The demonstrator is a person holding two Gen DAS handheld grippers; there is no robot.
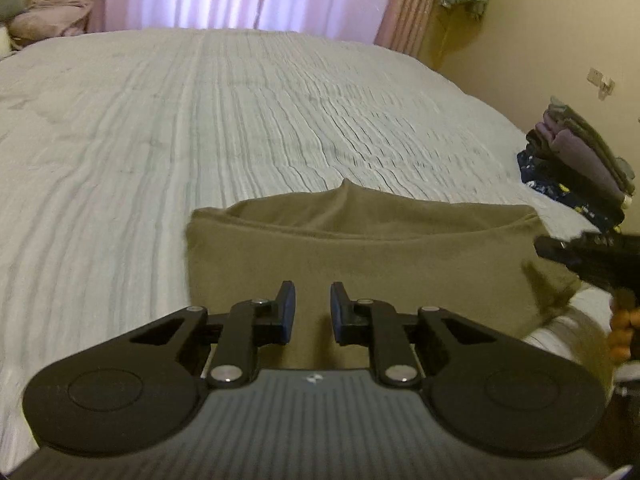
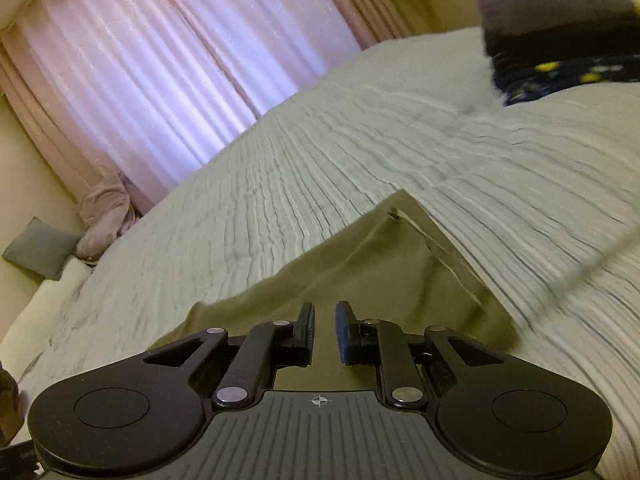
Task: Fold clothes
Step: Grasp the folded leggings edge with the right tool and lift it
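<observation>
A wide bed (image 1: 240,120) covered by a pale, ribbed quilt fills the view. An olive-green garment (image 1: 360,256), partly folded, lies flat at its near edge. A stack of folded clothes (image 1: 580,168), dark and grey, sits at the bed's right side.
</observation>
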